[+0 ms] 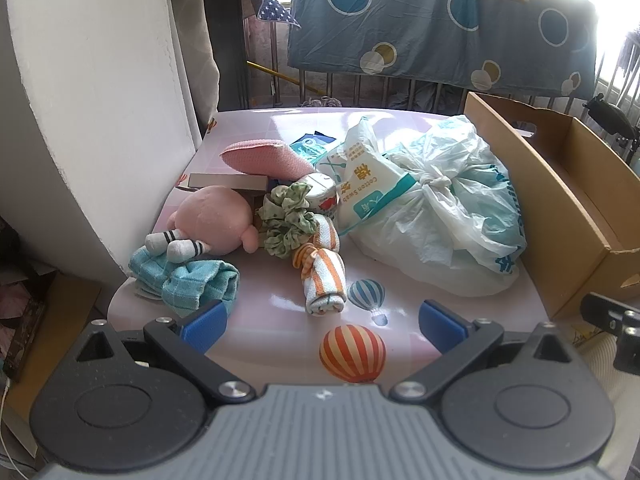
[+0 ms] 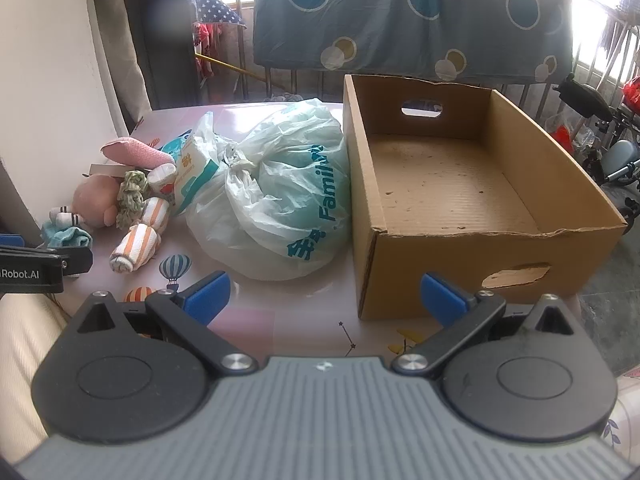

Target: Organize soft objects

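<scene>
In the left wrist view, soft things lie on a pink table [image 1: 280, 320]: a pink plush toy [image 1: 212, 216], a teal cloth [image 1: 192, 280], a green scrunchie [image 1: 286, 220], an orange-striped rolled towel [image 1: 324, 276], a pink knitted item [image 1: 264, 158] and a knotted white plastic bag [image 1: 448, 216]. My left gripper [image 1: 322, 324] is open and empty, just short of the towel. In the right wrist view, my right gripper [image 2: 324, 296] is open and empty, in front of the bag [image 2: 280, 196] and an empty cardboard box [image 2: 452, 184]. The towel [image 2: 138, 242] and plush [image 2: 94, 198] lie left.
A cotton swab pack [image 1: 368, 188], a small white jar [image 1: 320, 192] and a flat box [image 1: 228, 181] sit among the soft things. The cardboard box [image 1: 560, 200] stands at the table's right. A white wall [image 1: 100, 120] is at the left. A blue sheet [image 2: 400, 20] hangs behind.
</scene>
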Demonstrator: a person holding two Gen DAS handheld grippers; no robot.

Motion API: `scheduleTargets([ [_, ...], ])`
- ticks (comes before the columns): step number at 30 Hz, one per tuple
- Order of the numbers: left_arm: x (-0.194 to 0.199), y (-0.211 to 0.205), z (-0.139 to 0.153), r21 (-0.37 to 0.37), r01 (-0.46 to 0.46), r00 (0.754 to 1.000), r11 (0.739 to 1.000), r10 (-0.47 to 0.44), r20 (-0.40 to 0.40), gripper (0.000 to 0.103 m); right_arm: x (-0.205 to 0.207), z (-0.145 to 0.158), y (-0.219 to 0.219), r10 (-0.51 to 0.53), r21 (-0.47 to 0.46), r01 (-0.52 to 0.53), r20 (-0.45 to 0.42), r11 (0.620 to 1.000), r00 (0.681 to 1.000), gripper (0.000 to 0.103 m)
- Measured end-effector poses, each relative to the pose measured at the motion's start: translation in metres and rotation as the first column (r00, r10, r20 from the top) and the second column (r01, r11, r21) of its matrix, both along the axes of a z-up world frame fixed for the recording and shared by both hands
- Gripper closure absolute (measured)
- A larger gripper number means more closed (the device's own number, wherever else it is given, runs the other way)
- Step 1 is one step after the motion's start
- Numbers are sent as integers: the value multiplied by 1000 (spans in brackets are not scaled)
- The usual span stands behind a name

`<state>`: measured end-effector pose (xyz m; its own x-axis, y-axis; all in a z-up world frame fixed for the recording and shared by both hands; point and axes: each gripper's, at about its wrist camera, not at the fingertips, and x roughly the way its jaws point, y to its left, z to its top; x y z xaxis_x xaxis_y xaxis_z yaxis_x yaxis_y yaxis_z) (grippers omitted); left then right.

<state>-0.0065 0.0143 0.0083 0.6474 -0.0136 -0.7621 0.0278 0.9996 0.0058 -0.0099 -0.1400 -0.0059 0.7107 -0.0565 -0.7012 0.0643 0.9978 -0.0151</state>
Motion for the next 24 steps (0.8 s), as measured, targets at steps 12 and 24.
scheduleTargets([
  [12, 0, -2, 0, 1, 0, 1000, 1000, 0, 0, 0, 0, 0, 0, 0, 1, 0, 1, 1000, 1000, 1],
  [24, 0, -2, 0, 9, -2, 1000, 1000, 2, -4, 0, -1, 0, -3, -2, 25, 1, 11, 1000, 1000, 1],
])
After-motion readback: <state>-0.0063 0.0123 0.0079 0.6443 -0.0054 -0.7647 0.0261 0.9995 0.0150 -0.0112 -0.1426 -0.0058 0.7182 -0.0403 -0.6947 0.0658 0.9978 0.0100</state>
